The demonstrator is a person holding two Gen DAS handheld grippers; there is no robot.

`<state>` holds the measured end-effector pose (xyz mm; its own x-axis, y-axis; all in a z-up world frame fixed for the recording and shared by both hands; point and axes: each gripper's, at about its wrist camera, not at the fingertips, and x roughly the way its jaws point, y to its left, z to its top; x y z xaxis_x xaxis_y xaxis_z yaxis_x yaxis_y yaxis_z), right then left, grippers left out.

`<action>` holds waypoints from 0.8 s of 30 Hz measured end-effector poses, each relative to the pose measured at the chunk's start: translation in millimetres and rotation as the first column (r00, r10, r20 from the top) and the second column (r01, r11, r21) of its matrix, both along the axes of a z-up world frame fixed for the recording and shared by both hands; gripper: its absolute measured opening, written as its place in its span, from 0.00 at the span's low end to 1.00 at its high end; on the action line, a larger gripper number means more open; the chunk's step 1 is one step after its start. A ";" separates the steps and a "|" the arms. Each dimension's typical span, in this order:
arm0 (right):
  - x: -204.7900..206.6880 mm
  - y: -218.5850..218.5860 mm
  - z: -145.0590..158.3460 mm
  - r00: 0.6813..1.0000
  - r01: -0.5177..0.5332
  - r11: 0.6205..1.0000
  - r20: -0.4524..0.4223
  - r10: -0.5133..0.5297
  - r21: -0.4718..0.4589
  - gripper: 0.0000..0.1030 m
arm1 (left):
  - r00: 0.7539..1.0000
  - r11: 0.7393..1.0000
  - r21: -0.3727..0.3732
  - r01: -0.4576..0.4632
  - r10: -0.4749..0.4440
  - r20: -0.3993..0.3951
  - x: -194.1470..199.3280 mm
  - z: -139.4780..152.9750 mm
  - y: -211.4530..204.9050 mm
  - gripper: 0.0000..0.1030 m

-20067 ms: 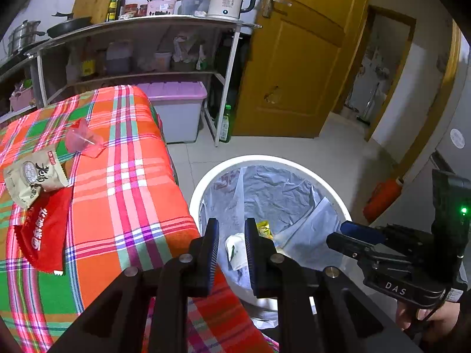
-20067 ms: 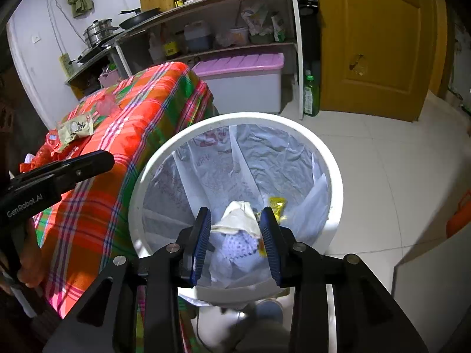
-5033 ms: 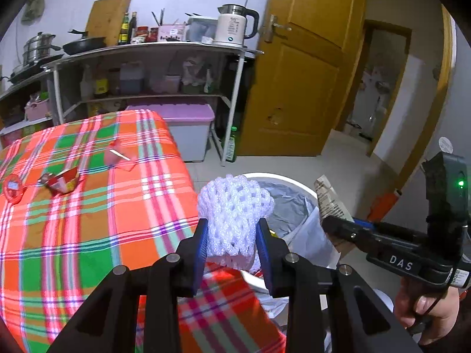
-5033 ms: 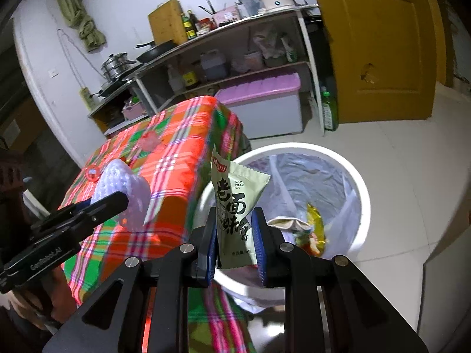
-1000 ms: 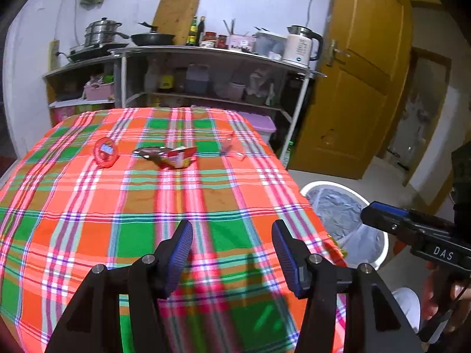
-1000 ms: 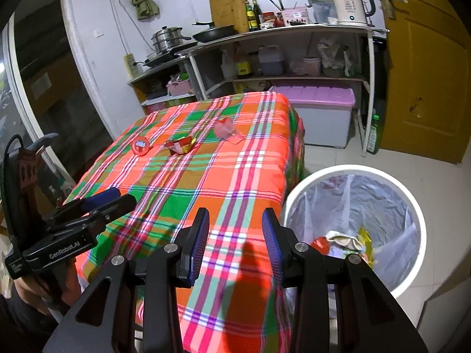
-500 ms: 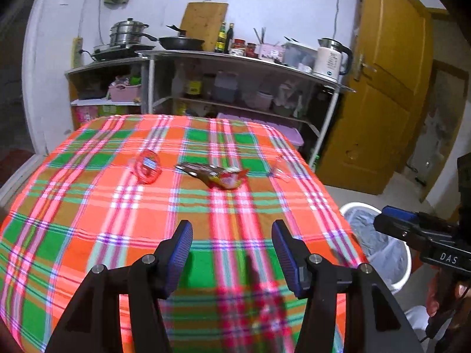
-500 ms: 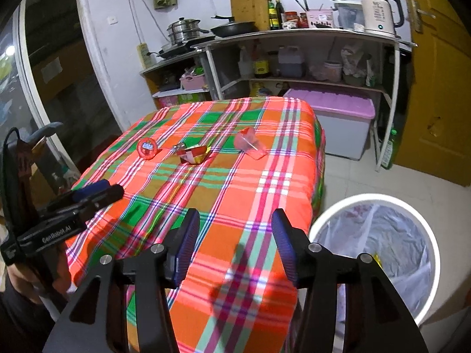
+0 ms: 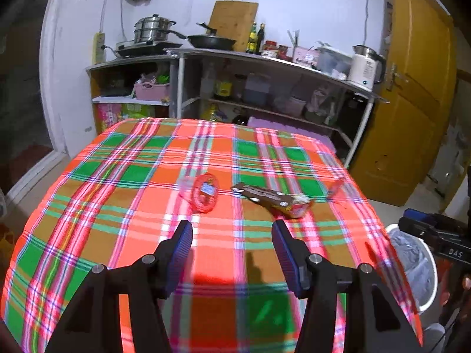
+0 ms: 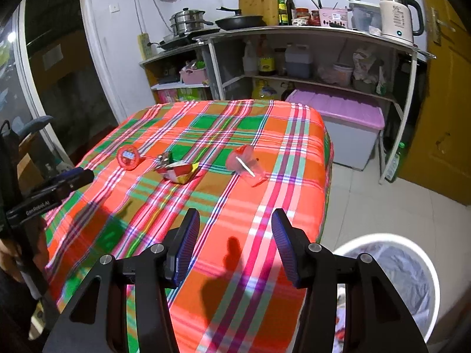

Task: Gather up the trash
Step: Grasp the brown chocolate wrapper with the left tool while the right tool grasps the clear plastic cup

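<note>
Both grippers, left [image 9: 232, 251] and right [image 10: 234, 244], hang with jaws wide and hold nothing; I see the right's jaws have just been opening, with nothing between them. Ahead of them on the plaid cloth [image 10: 265, 206] lie three pieces of trash in a row: red disc [image 10: 128, 156], crumpled wrapper [image 10: 178, 170], pink wrapper [image 10: 245, 164]. A lined white bin [image 10: 391, 267] stands on the floor just beside the table's corner.
</note>
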<state>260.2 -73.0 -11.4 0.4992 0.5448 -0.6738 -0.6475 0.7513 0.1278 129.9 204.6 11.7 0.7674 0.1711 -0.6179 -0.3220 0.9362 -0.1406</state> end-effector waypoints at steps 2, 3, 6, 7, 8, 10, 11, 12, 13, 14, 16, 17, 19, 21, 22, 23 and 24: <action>7.2 3.6 -4.1 1.000 -0.003 1.000 -0.002 0.003 -0.013 0.50 | 1.000 1.000 -0.005 -0.005 0.005 -0.010 5.4 -3.5 7.6 0.54; 10.1 5.6 -6.0 1.000 -0.004 1.000 -0.003 0.004 -0.018 0.50 | 1.000 1.000 -0.008 -0.009 0.009 -0.020 8.9 -5.9 11.2 0.54; 21.7 13.1 -13.6 1.000 -0.007 0.999 -0.010 0.006 -0.039 0.50 | 1.000 1.000 -0.020 0.005 -0.005 -0.025 14.9 -10.3 12.6 0.54; 25.9 15.8 -16.0 1.000 -0.008 0.999 -0.011 0.008 -0.046 0.50 | 1.000 1.000 -0.019 0.012 -0.012 -0.026 16.6 -11.7 11.5 0.54; 30.2 18.7 -17.9 1.000 -0.009 0.999 -0.012 0.008 -0.053 0.50 | 0.999 1.000 -0.020 0.020 -0.021 -0.029 19.8 -12.7 9.3 0.54; 38.8 24.0 -21.1 1.000 -0.016 0.998 -0.013 0.015 -0.060 0.50 | 0.999 0.999 -0.032 0.039 -0.040 -0.034 26.2 -15.6 6.7 0.54; 42.7 26.8 -22.5 1.000 -0.020 0.998 -0.013 0.019 -0.064 0.50 | 0.998 0.998 -0.042 0.043 -0.044 -0.036 29.1 -16.7 5.9 0.54; 46.2 29.4 -23.7 1.000 -0.021 0.997 -0.015 0.021 -0.071 0.50 | 0.998 0.997 -0.058 0.046 -0.049 -0.038 33.1 -18.0 6.2 0.54; 50.4 32.8 -25.3 1.000 -0.024 0.997 -0.016 0.023 -0.080 0.50 | 0.998 0.997 -0.068 0.048 -0.050 -0.039 36.7 -18.8 6.4 0.54; 53.6 36.4 -26.8 0.999 -0.033 0.996 -0.015 0.031 -0.085 0.50 | 0.998 0.996 -0.077 0.046 -0.049 -0.041 39.8 -18.5 6.6 0.54; 60.5 44.3 -29.6 0.999 -0.047 0.994 -0.012 0.046 -0.099 0.50 | 0.998 0.995 -0.092 0.041 -0.045 -0.044 47.4 -18.1 7.2 0.54; 63.3 47.1 -30.4 0.999 -0.051 0.993 -0.011 0.050 -0.106 0.50 | 0.998 0.994 -0.099 0.040 -0.044 -0.043 50.1 -17.4 7.9 0.54; 68.9 52.5 -33.2 0.998 -0.064 0.991 -0.008 0.064 -0.115 0.50 | 0.998 0.993 -0.112 0.039 -0.044 -0.040 57.7 -14.8 8.6 0.54; 75.7 57.3 -37.2 0.998 -0.070 0.989 -0.010 0.069 -0.130 0.50 | 0.999 0.991 -0.128 0.031 -0.036 -0.041 66.3 -13.0 9.4 0.54; 78.5 59.3 -38.9 0.998 -0.067 0.988 -0.009 0.067 -0.136 0.50 | 0.999 0.990 -0.137 0.027 -0.033 -0.043 69.7 -12.6 10.2 0.54; 81.2 60.8 -40.0 0.998 -0.068 0.989 -0.008 0.068 -0.134 0.50 | 0.999 0.989 -0.148 0.024 -0.030 -0.044 74.0 -12.9 11.3 0.54; 82.6 62.4 -40.8 0.997 -0.071 0.989 -0.010 0.070 -0.131 0.50 | 0.999 0.988 -0.156 0.016 -0.024 -0.048 80.3 -13.6 11.7 0.54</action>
